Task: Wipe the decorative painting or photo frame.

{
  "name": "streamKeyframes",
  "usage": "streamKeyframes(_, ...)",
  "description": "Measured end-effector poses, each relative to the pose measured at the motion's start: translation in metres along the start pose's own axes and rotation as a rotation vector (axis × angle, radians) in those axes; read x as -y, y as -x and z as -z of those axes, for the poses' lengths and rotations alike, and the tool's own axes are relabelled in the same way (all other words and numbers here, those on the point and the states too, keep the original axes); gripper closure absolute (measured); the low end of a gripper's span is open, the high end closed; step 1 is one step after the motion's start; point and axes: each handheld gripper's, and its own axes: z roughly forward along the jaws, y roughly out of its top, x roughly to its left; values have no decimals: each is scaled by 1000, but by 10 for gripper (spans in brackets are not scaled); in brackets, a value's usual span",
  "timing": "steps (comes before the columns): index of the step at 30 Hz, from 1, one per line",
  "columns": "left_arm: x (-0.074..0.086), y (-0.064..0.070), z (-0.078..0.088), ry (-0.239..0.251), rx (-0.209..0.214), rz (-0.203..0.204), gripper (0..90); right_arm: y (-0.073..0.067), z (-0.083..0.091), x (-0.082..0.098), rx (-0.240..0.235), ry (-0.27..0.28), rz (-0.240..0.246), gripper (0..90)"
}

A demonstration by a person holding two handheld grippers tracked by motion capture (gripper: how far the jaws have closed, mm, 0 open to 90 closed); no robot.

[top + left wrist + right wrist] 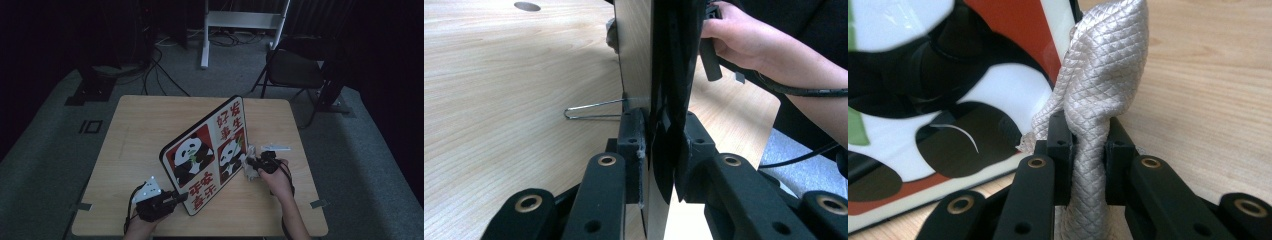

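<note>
A panda picture board [205,155] with red Chinese characters stands tilted on the wooden table [140,130]. My left gripper [175,199] is shut on the board's near edge [659,85]; its pads clamp the thin panel from both sides. My right gripper [250,167] is shut on a bunched white quilted cloth [1098,100], which touches the board's printed face [948,100] at its right side. A wire stand leg [591,111] pokes out from the board's back onto the table.
A small white object [276,147] lies on the table just beyond my right hand. A dark folding chair [295,70] and a white frame [240,20] stand on the floor behind the table. Bare tabletop stretches to the left of the board.
</note>
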Motion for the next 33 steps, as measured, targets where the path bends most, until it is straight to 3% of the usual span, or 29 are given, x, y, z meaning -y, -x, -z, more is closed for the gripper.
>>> streamKeyframes(12,0,1,0,3,-8,-2,772,3,-1,7,-2,-11,-16,786)
streamKeyframes(21,0,1,0,3,-15,-9,773,3,23,-9,-8,98,-18,785)
streamKeyframes(22,0,1,0,2,-14,-8,774,1,31,-15,-9,137,-17,785)
streamKeyframes(25,0,1,0,0,-12,-5,774,-1,39,-21,-15,167,-13,785)
streamKeyframes(28,0,0,0,1,-10,-2,774,-8,54,-35,-29,234,2,785)
streamKeyframes(33,0,0,0,1,-12,-3,774,-16,64,-45,-42,268,17,784)
